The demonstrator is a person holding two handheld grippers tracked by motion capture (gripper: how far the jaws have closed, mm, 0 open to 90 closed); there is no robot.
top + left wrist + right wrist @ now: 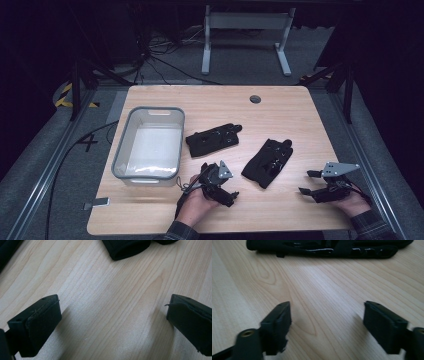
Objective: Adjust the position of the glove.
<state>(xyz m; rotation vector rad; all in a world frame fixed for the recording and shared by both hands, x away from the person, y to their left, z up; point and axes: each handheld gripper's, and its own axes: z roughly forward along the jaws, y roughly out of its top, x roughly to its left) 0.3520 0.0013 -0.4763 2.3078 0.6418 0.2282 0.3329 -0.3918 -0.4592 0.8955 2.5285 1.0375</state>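
Two black gloves lie on the wooden table (280, 107): one (214, 139) near the middle, the other (268, 162) to its right. My left gripper (224, 186) sits low over the table just left of the right-hand glove, open with nothing between its jaws. In the left gripper view the left gripper (113, 307) frames bare wood, with a glove cuff (127, 248) beyond it. My right gripper (307, 182) is right of that glove and points at it, open. In the right gripper view the right gripper (328, 312) stands over bare wood, and the glove (324, 247) lies ahead.
A clear plastic bin (120, 150) with nothing in it stands on the table's left part. A round cable hole (255, 99) is near the far edge. A white table frame (245, 30) stands on the floor behind.
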